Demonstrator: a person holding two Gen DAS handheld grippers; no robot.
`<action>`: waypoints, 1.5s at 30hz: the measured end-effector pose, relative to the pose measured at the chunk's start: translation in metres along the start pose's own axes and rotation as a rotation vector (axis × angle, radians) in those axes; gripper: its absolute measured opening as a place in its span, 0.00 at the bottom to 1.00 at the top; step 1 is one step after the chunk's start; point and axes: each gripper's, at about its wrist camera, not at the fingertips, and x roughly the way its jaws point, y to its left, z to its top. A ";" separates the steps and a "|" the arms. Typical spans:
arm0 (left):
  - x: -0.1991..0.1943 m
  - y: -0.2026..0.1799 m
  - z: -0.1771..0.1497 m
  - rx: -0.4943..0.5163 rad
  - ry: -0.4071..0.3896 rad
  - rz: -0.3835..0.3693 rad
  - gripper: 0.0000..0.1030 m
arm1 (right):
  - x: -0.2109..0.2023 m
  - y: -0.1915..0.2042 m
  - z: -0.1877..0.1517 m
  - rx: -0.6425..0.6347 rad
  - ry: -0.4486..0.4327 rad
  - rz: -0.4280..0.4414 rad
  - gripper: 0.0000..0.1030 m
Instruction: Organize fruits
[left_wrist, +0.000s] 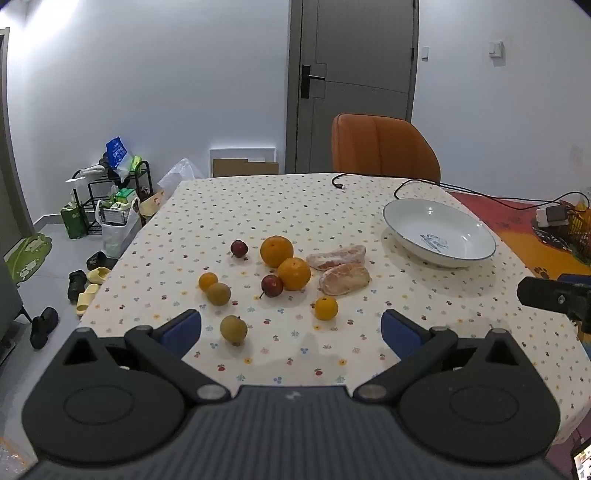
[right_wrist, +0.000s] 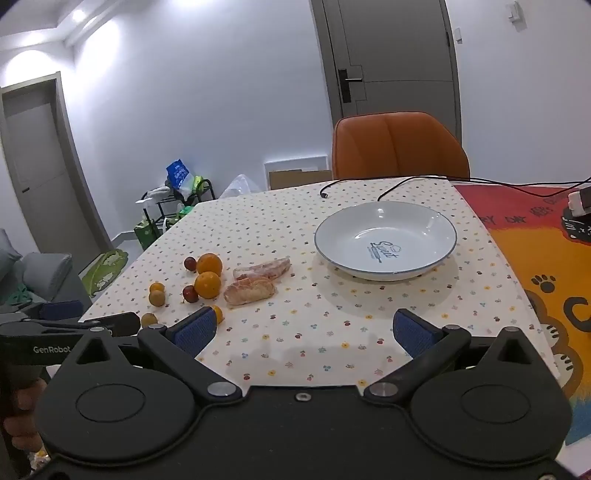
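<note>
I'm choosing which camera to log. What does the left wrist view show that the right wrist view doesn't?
Only the left wrist view shows the shoes on the floor and the right gripper at its edge. Only the right wrist view shows a second door, a sofa and the left gripper. Both show the fruit, empty plate and orange chair.

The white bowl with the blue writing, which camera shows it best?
The right wrist view. The white bowl sits near the middle of that picture, its whole blue-edged rim and the printed word inside both clear, nothing in it. In the left wrist view the same bowl is off to the right, more distorted, with the writing harder to read.
</note>
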 end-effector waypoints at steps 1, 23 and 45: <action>0.001 0.000 -0.001 -0.001 -0.001 -0.002 1.00 | 0.000 -0.003 -0.002 0.021 -0.002 0.009 1.00; 0.012 -0.003 -0.005 0.010 0.017 0.020 1.00 | 0.007 -0.003 -0.004 0.024 0.017 -0.032 1.00; 0.017 0.000 -0.007 0.006 0.030 0.021 1.00 | 0.012 -0.005 -0.007 0.019 0.032 -0.035 1.00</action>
